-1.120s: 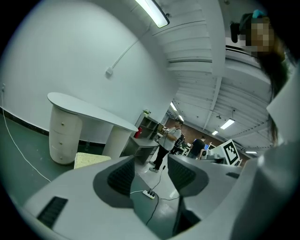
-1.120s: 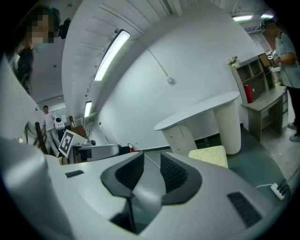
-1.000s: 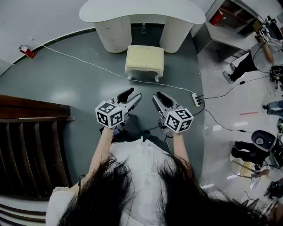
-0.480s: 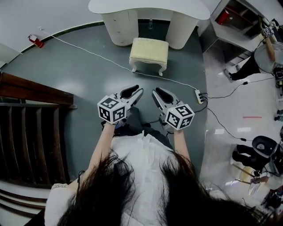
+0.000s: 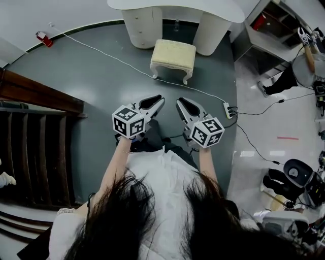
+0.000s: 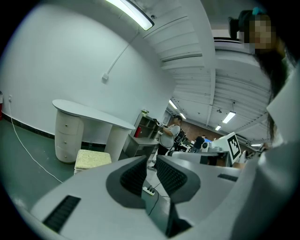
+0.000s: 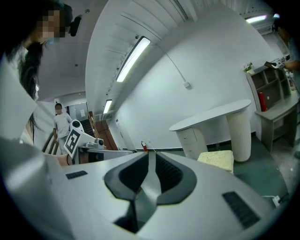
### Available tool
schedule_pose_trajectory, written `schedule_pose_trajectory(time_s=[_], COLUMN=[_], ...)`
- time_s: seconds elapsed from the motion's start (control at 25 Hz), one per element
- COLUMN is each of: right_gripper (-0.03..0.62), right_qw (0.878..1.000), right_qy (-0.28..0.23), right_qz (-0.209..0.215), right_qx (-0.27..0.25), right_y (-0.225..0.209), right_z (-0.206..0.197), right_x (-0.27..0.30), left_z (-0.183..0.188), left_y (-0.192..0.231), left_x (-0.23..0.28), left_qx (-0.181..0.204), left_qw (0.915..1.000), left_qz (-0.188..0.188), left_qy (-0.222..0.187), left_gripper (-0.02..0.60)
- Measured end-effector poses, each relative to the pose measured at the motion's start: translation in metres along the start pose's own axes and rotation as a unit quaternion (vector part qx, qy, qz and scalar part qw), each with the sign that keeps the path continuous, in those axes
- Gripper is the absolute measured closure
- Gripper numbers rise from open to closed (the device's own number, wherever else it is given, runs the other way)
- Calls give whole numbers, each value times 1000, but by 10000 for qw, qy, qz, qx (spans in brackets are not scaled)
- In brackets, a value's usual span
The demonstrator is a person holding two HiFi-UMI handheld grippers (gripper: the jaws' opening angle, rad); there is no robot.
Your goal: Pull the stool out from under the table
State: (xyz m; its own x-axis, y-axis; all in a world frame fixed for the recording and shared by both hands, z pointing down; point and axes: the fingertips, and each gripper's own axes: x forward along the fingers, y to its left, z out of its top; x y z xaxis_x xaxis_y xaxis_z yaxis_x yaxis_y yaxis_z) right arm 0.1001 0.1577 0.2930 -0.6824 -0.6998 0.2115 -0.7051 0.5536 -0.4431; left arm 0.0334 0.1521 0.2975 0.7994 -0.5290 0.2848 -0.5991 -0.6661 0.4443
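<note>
The stool [image 5: 173, 55], with a cream cushion and white curved legs, stands on the grey floor just in front of the white table [image 5: 177, 9], in the gap between its two pedestals. My left gripper [image 5: 154, 101] and right gripper [image 5: 181, 103] are held side by side in front of my body, well short of the stool and pointing toward it. Both have just been closing, with nothing between the jaws, and both are shut and empty. The left gripper [image 6: 151, 163] has the stool [image 6: 92, 158] ahead to its left. The right gripper [image 7: 151, 161] has the stool [image 7: 216, 160] ahead to its right.
A white cable [image 5: 101, 50] crosses the floor between me and the stool and ends at a power strip [image 5: 227, 110]. A dark wooden stair railing [image 5: 35, 142] is at the left. A grey shelf unit [image 5: 269, 28] and a person [image 5: 297, 68] are at the right.
Both grippers' jaws have closed; the left stood clearly apart a second ago. My hands have drifted a little back from the stool, which keeps its place at the table.
</note>
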Motion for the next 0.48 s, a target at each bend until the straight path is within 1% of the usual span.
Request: schedule_pose_trajectory(time_s=[0.48], right_gripper=[531], right_qw=[10000], right_qy=[-31], right_qz=[27], right_qx=[-54], right_y=[11], right_z=[-5], right_x=[-9], left_z=[-7], left_y=[-12], left_x=[-7], left_qx=[33], left_qw=[10000], left_qz=[-22], left_qy=[32], left_gripper=[506])
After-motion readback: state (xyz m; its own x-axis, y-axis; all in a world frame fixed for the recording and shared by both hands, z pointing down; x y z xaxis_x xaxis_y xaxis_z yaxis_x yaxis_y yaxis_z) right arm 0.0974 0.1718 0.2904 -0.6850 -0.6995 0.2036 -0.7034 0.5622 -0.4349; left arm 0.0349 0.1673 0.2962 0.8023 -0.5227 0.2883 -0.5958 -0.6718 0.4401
